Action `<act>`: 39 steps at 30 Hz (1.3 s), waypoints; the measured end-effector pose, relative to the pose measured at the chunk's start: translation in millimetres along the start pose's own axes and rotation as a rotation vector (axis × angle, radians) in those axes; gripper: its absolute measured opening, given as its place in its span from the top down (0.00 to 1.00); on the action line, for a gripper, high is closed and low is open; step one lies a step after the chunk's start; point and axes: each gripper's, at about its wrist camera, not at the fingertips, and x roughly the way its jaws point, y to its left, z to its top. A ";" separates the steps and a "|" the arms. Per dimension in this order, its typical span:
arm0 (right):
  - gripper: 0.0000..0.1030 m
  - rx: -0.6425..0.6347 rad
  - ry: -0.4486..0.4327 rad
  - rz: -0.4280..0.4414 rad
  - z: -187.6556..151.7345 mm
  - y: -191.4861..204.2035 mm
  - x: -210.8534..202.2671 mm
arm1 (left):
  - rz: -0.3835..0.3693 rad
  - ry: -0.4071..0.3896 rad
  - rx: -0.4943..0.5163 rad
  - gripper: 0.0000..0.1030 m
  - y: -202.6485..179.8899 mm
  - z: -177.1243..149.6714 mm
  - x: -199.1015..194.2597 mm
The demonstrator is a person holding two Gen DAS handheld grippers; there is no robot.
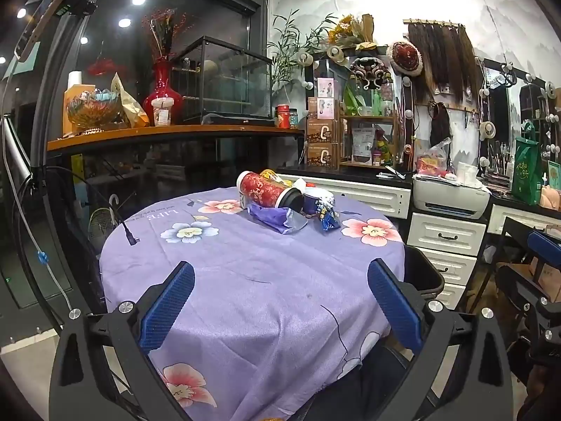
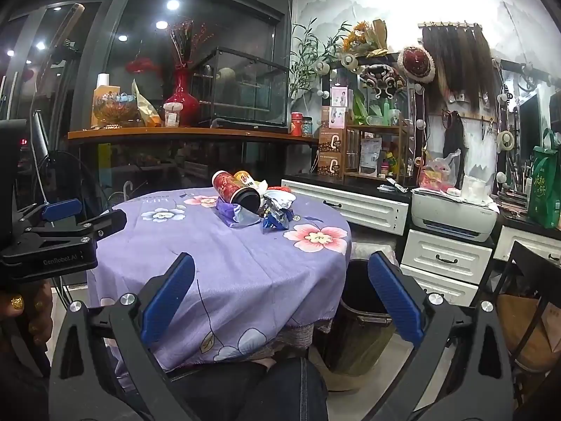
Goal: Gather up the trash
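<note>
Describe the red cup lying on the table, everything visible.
The red cup is a tall paper-looking cup with a red and gold ornate print, a white rim band at one end and a black lid at the other. It lies on its side at the far part of the round table, lid end pointing toward the cameras. It rests on a crumpled purple plastic bag in the trash pile, with a yellow can just behind it and a blue snack wrapper beside the lid. No gripper touches it.
</note>
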 end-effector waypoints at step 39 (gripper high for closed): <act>0.05 0.018 0.017 -0.001 -1.0 0.1 5.6 | -0.005 0.008 -0.001 0.05 -5.0 -6.3 1.3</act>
